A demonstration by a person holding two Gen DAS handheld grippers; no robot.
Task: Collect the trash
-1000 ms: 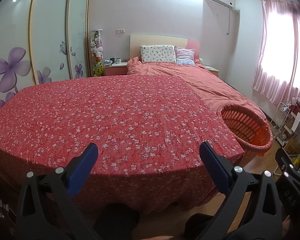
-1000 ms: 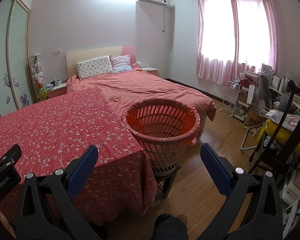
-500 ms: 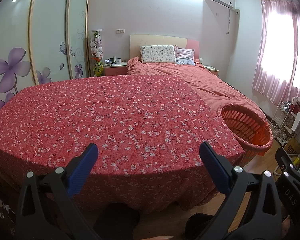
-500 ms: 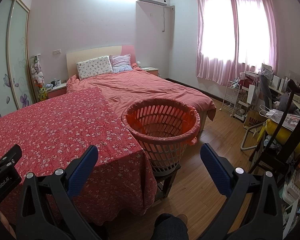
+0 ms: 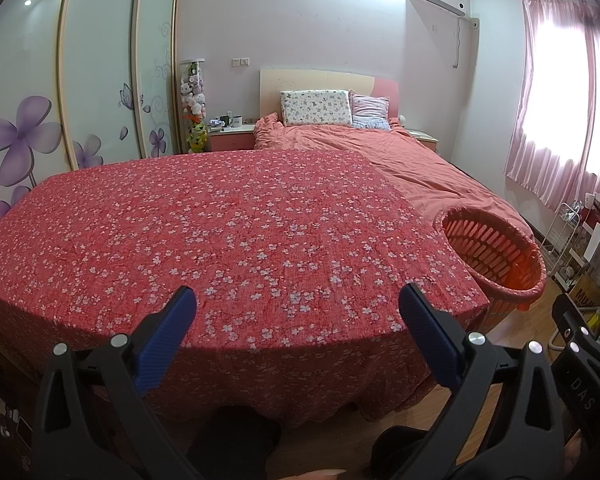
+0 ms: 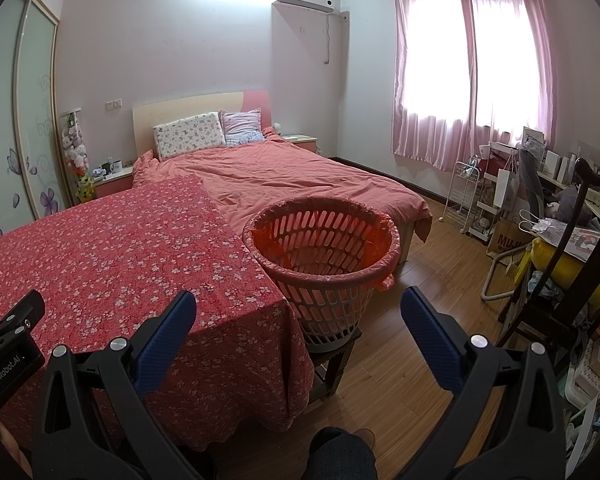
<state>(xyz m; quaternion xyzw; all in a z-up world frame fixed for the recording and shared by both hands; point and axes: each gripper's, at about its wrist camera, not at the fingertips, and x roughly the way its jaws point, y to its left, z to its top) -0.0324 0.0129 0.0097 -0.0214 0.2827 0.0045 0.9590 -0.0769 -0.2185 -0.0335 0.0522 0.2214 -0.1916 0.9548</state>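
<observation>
The left gripper (image 5: 296, 320) hangs at the bottom of its frame with blue-padded jaws spread wide and nothing between them, aimed over the red floral-print cloth covering the worktop (image 5: 228, 240). The right gripper (image 6: 298, 320) is likewise spread and empty, pointing toward the pink slatted plastic basket lined with an orange bag (image 6: 324, 256), which sits centre frame in the right wrist view, just beside the worktop's right corner, raised on a dark low stand (image 6: 332, 360), probably so its rim is near worktop height for easy drops. No trash shows anywhere on the cloth, and the basket's visible inside looks bare, so the trash itself cannot be located; judging by this, collecting has either not begun or awaits items. Beyond, a bed with a salmon-pink duvet (image 6: 300, 176) fills the middle distance, pink curtains (image 6: 468, 68) upper right.
</observation>
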